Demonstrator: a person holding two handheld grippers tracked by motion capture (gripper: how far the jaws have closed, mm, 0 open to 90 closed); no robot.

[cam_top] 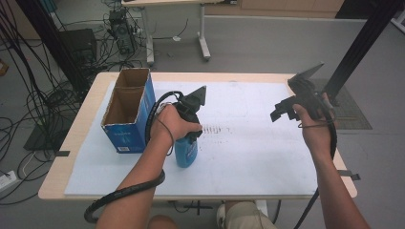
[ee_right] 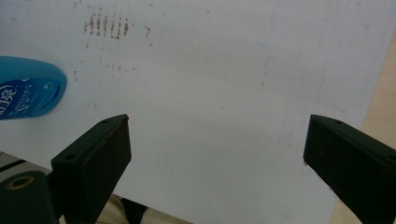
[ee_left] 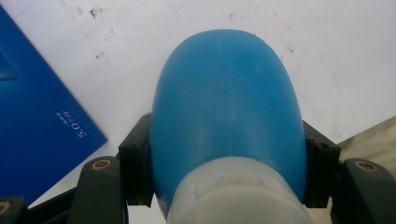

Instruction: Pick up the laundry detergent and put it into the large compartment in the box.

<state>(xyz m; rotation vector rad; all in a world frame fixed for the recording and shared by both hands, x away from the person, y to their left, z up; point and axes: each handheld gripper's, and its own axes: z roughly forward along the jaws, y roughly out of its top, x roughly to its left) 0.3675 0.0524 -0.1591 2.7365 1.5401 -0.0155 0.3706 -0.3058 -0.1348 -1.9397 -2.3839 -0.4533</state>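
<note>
The left hand-held gripper point(cam_top: 187, 125) squeezes a round blue plastic bottle with a white cap point(ee_left: 226, 112) that stands on the white sheet of the worktop point(cam_top: 248, 157). A tall blue cardboard box point(cam_top: 128, 110) stands just beside it. The right hand-held gripper point(ee_right: 217, 154) is well apart, its jaws wide with nothing between them.

1. The place looks like a lab or test room, not a home.
2. Beyond the left gripper point(cam_top: 191, 125), past the table's point(cam_top: 76, 138) far left corner, loose black cables point(cam_top: 28, 90) sprawl over a grey floor point(cam_top: 267, 45).
3. A computer tower point(cam_top: 122, 33) stands there beside another desk's metal legs point(cam_top: 204, 38).
4. Behind the right gripper point(cam_top: 282, 112) rises a black frame post point(cam_top: 363, 43).
</note>
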